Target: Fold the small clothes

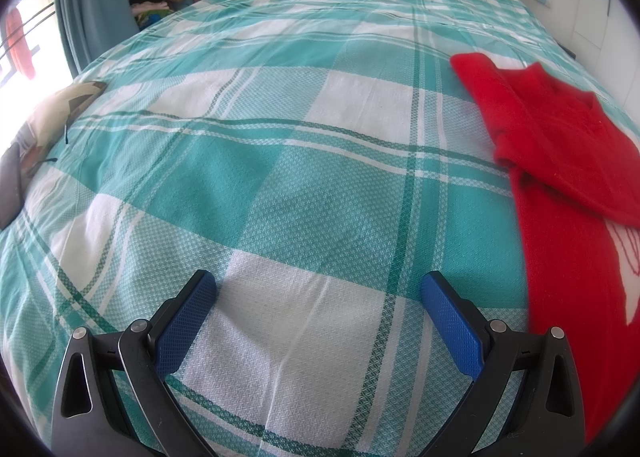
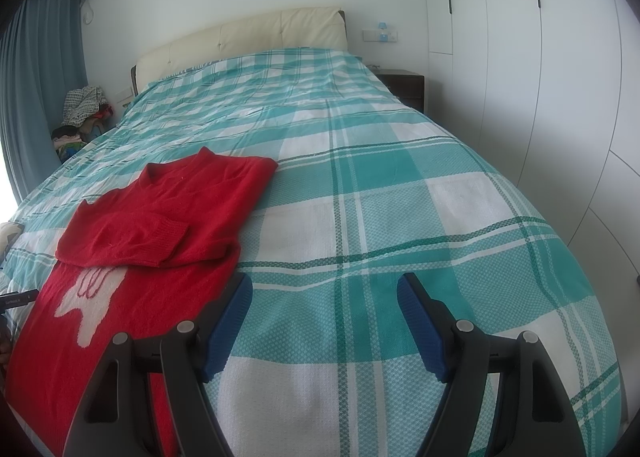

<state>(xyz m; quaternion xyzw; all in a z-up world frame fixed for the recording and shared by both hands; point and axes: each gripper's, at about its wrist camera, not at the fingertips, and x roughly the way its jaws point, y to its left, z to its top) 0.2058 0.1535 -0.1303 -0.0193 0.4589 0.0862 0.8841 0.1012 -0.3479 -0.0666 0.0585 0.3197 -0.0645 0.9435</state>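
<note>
Hovering level over the bedspread (image 1: 304,185), both tools gape beside the sweater (image 2: 168,209).

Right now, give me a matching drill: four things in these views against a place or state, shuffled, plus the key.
1. red sweater
2. left tool
3. headboard
4. clothes pile

A. cream, at the bed's far end
B. heaped on the floor by the blue curtain
C. sleeves folded in, lying on the plaid bedspread
D. open, holding nothing

Pairs: 1-C, 2-D, 3-A, 4-B
</note>
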